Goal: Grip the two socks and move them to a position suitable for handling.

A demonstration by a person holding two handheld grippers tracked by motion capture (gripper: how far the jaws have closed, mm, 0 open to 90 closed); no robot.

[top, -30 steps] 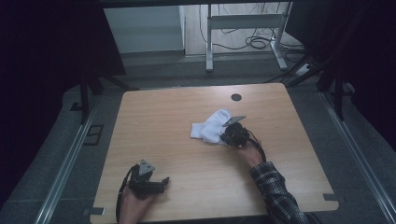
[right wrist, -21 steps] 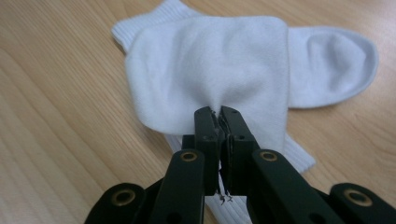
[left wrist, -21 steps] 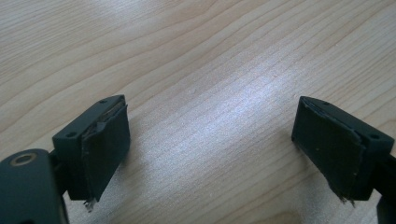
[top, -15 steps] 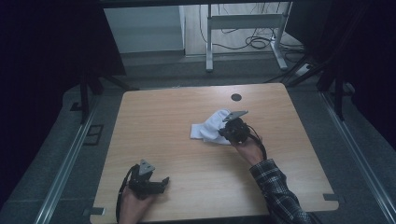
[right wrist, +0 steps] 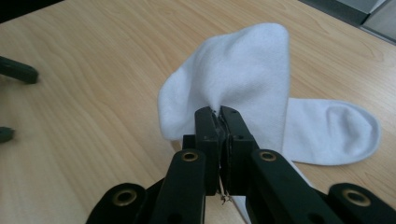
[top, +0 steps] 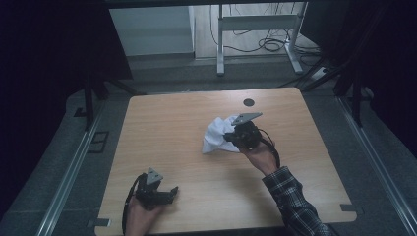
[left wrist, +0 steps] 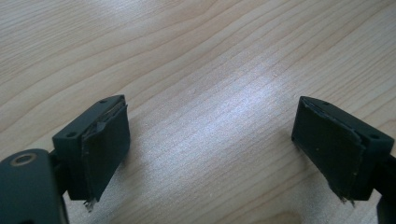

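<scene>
A: Biggest first?
B: Wooden table [top: 187, 123], light grain, rounded corners. Small dark round grommet [top: 249, 102] near the far edge. No brand, label or writing readable on anything.

A: Main item?
B: White sock [top: 216, 135], about mid-table, slightly right of centre in the high view. Part of it is lifted and bunched up, the rest lies on the wood.

A: Orientation?
B: From the right gripper view the sock [right wrist: 243, 79] has a pinched fold rising as a peak away from the camera. The toe end lies flat, pointing to that view's right, so the flat part's long axis runs roughly left-right there. Heel or cuff side: can't tell, it's folded under.

A: Right gripper?
B: Right gripper [top: 235, 133] sits at the sock's right side in the high view, grey plate on top, hand behind it, plaid sleeve [top: 295, 206] coming from the bottom right. In its own view the right gripper [right wrist: 219, 119] has jaws clenched together with sock fabric pinched between them.

A: Left?
B: Left gripper [top: 169, 192] is near the table's front-left edge, well apart from the sock, held in the left hand [top: 142, 212]. In its own view the left gripper [left wrist: 212, 140] has jaws spread wide, released, bare wood between them. Pad edges look frayed.
</scene>
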